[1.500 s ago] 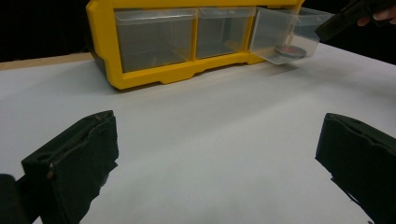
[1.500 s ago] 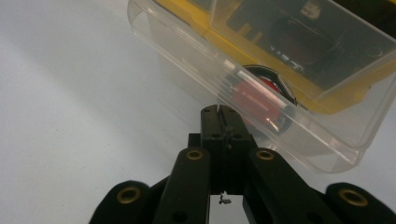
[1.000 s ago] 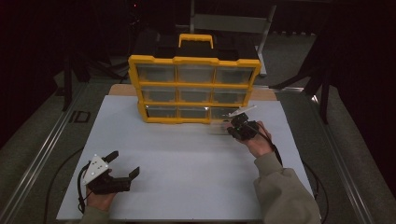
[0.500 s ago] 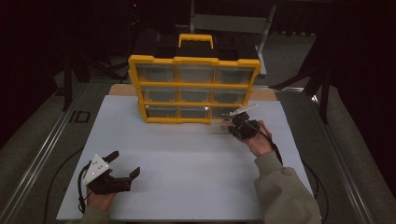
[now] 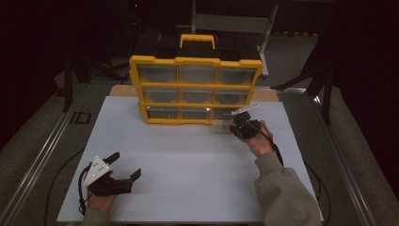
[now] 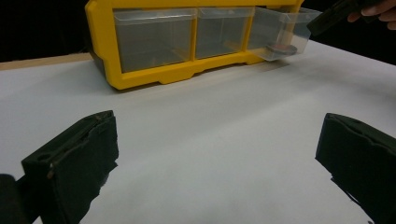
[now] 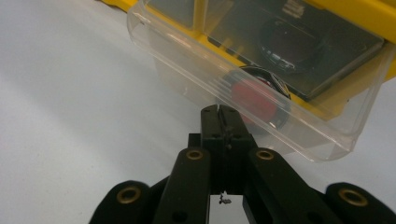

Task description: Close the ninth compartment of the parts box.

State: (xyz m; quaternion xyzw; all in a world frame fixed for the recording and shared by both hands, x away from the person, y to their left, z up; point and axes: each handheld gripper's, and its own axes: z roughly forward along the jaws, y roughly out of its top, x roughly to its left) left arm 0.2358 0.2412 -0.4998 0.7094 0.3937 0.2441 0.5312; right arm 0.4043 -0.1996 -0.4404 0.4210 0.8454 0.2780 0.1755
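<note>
White table top (image 5: 188, 150) carries a yellow drawer cabinet (image 5: 195, 89) at its far middle, black top and yellow handle, three rows of clear drawers. Bottom-right drawer (image 7: 261, 93) stands pulled out toward the near side; the rest sit flush. Right gripper (image 5: 237, 123) at that drawer's front, jaws pressed together with nothing between them, tips touching or just short of the clear front wall; cannot tell which. Left gripper (image 5: 124, 165) rests at near left, well apart from the cabinet, jaws spread wide and empty. Inside the open drawer lies a small round red-and-black object (image 7: 261, 95), near the front. Risk, as I judge it: the closed tips may slide off the smooth plastic when pushing, skewing the drawer so it jams in its slot, or shoving the unbraced cabinet backward.
</note>
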